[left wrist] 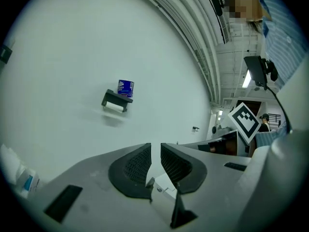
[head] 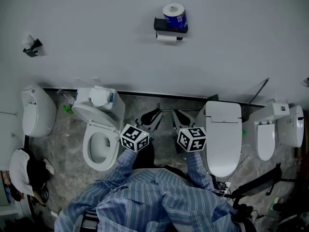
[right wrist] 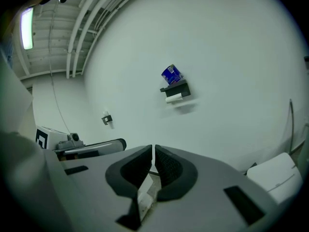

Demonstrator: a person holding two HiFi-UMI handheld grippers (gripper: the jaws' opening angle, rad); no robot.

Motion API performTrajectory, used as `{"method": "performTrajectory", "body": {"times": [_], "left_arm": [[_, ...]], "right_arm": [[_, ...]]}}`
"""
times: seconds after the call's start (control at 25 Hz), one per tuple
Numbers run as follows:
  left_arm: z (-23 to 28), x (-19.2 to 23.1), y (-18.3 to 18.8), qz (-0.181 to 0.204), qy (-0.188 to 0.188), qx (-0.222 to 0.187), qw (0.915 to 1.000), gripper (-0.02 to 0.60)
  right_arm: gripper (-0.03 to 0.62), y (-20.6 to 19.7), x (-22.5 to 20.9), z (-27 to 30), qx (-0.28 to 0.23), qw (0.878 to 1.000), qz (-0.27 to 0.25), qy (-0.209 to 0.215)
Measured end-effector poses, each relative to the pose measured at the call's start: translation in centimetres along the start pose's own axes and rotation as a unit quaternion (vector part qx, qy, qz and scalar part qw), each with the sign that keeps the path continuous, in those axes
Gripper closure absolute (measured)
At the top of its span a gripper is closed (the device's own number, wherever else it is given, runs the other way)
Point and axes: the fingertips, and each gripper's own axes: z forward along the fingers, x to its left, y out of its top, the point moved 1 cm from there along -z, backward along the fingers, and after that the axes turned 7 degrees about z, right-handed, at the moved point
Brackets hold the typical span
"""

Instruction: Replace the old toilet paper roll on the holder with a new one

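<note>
Distance is the story right now: the holder (head: 170, 29) sits out on the white wall (head: 87, 37), well apart from both tools. The left gripper (left wrist: 155, 150) has its jaws drawn in to a narrow slit with nothing between them. The right gripper (right wrist: 153, 151) matches it, pads nearly meeting, empty. Both are held low ahead of the person's striped sleeves (head: 126, 162), between an open-seated toilet (head: 99, 144) and a closed-lid toilet (head: 223, 139).

Up on the holder, the new roll (head: 174, 15) in its blue wrapper stands upright on the top shelf. The old roll (head: 167, 37), a slim white cylinder, hangs on the bar just beneath. So the swap has not begun, and on this reading the approach comes first.

Where could it slip? Jaws this narrow will not fit round either roll, so arriving without opening them would mean a shove rather than a grasp. The blue roll only rests on the shelf. A bump from below while the old roll is worked free could tip it off, down toward the floor between the toilets. The wrapper looks slick, so it may squirm in the pads. How the bar releases cannot be read from here, and a pull the wrong way could jam the old roll.
</note>
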Motion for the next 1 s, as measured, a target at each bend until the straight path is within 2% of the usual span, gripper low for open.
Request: {"method": "performTrajectory", "body": {"times": [0.24, 0.52, 0.68, 0.88, 1.0], "left_arm": [[4.0, 7.4, 2.2, 0.005, -0.016, 0.000, 0.9999, 0.540], [7.7, 14.3, 3.0, -0.011, -0.043, 0.011, 0.9989, 0.538], [9.1, 16.5, 2.6, -0.037, -0.065, 0.024, 0.9969, 0.507], [10.5, 18.1, 2.5, -0.079, -0.086, 0.010, 0.9931, 0.432], [11.5, 18.6, 2.5, -0.094, -0.087, 0.011, 0.9916, 0.428]], "right_arm": [[0.572, 4.4, -1.1, 7.2, -0.013, 1.000, 0.005, -0.008], [0.572, 7.2, -2.3, 13.7, -0.016, 0.999, 0.017, -0.033], [0.572, 7.6, -3.1, 15.4, -0.012, 0.998, 0.025, -0.052], [0.572, 7.6, -4.2, 16.6, 0.000, 0.997, 0.026, -0.068], [0.572, 7.9, -5.2, 17.0, 0.002, 0.997, 0.030, -0.076]]}}
